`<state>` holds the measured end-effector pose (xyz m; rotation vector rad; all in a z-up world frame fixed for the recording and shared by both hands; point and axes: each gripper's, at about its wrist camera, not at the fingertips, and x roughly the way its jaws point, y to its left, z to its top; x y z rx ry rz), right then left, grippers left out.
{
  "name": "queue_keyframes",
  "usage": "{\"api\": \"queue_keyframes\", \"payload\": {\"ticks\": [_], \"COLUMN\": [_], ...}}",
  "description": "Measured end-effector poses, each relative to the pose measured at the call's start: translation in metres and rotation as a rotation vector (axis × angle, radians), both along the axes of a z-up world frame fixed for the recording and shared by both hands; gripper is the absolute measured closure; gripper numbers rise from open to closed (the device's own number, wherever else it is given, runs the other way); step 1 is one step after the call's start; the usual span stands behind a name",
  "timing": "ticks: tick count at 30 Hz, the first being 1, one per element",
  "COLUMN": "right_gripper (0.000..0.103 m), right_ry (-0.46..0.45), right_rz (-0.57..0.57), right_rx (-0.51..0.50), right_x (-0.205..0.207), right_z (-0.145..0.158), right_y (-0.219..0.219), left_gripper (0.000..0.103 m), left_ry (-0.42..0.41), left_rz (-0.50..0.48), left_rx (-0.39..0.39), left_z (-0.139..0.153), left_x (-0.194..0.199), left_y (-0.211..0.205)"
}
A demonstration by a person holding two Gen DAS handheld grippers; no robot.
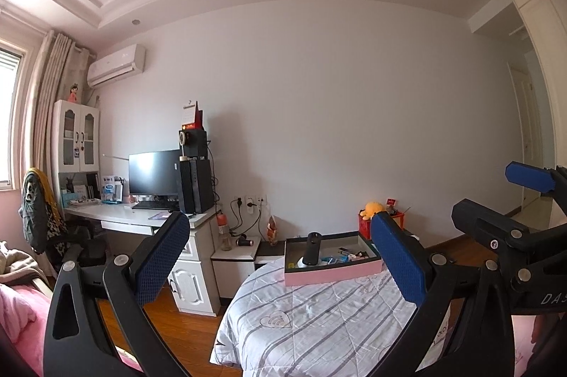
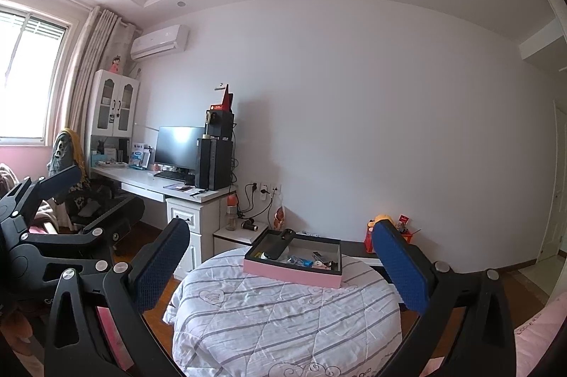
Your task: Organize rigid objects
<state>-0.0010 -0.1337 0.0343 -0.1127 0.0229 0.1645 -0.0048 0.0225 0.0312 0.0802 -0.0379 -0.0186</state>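
A pink box [image 1: 333,274] with a dark inner rim sits at the far end of a quilt-covered surface [image 1: 312,316]. It holds a black cylindrical device [image 1: 313,248] and several small items [image 1: 345,255]. It also shows in the right wrist view [image 2: 294,272], with the black device [image 2: 280,245] leaning on its left rim. My left gripper [image 1: 280,254] is open and empty, held well short of the box. My right gripper [image 2: 281,261] is open and empty, also short of it. The right gripper shows at the right edge of the left wrist view [image 1: 496,196].
A white desk [image 2: 159,185] with a monitor [image 2: 179,146] and black speakers stands at the left. A low white nightstand [image 2: 241,237] sits past the quilt. A red container with an orange plush [image 1: 372,212] is behind the box. Wooden floor [image 1: 177,327] lies to the left.
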Motion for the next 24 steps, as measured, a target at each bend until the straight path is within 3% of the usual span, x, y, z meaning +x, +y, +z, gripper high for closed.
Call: {"api": "queue_keyframes", "payload": {"ticks": [24], "right_gripper": [0.000], "right_ry": [0.022], "right_rz": [-0.006], "right_rx": [-0.020], "right_x": [0.0067], "right_z": [0.0039], "right_y": [0.0054], "left_gripper": [0.000], "left_ry": [0.007], "left_rz": [0.011], "left_rx": [0.007], "left_z": [-0.0022], "left_x": [0.0021], "left_y": [0.0035]}}
